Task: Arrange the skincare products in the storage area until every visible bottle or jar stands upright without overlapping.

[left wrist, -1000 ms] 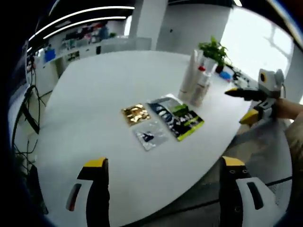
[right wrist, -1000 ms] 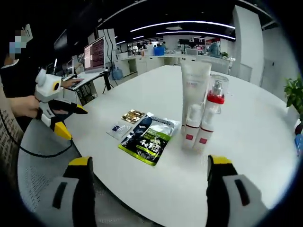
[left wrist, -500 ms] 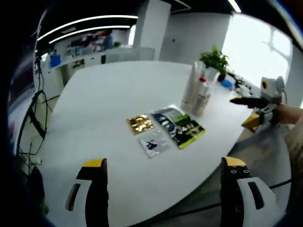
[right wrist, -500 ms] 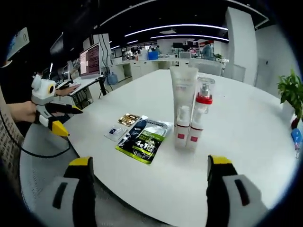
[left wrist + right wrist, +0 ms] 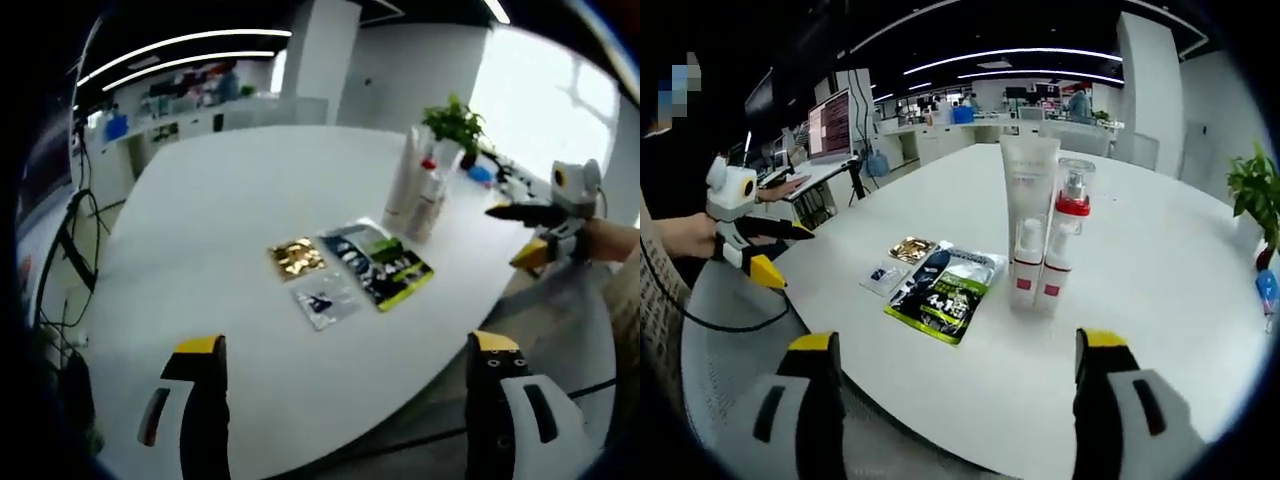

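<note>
Both claws wide apart, holding nothing, hovering off the round white table [image 5: 1160,270] edge. Upright cluster of tall white tube and red-capped pump bottles [image 5: 1040,235] straight ahead of right gripper [image 5: 955,405], nearer than left gripper [image 5: 345,410]. Long axes vertical. Flat dark-green sachet [image 5: 945,290] alongside, toward the near edge.

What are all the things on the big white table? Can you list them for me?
table: one, white, round-edged, holds everything below
tall tube: one, white, upright, behind the small bottles
pump bottle: one, clear cap, red collar, upright beside the tube
small bottles: two, white with red labels, upright in front
large pouch: one, black and green, lying flat
gold sachet: one, flat, past the pouch
small clear sachet: one, flat, by the table edge
potted plant: one, green, far side
monitor: one, on a desk behind
left gripper: yellow-tipped jaws, apart, empty
right gripper: yellow-tipped jaws, apart, empty
</note>
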A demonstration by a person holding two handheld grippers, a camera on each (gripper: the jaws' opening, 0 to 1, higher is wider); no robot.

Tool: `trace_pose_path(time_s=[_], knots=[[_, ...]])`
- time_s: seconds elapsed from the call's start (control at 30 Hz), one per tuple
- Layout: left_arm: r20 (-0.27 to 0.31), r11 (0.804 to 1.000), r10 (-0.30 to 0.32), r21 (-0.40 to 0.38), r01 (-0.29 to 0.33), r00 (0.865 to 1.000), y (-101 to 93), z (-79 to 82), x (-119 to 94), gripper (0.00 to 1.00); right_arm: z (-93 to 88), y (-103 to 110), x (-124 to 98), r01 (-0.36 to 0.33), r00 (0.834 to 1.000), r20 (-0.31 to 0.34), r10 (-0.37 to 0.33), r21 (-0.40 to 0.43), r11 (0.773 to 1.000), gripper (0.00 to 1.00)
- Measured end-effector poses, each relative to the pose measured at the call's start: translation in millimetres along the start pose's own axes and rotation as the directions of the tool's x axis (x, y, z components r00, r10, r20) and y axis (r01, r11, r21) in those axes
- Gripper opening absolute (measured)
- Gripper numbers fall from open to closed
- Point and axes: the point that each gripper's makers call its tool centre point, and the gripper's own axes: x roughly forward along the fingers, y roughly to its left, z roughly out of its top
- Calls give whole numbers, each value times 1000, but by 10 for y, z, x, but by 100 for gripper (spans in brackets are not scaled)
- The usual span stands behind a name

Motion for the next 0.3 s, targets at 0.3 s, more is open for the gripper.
trace_pose_path(time_s=[0.3], knots=[[-11,1000,-5,6,5,1000,0,-23,13,97,-19,7,6,-3,1000,-11,3,4,1000,96]])
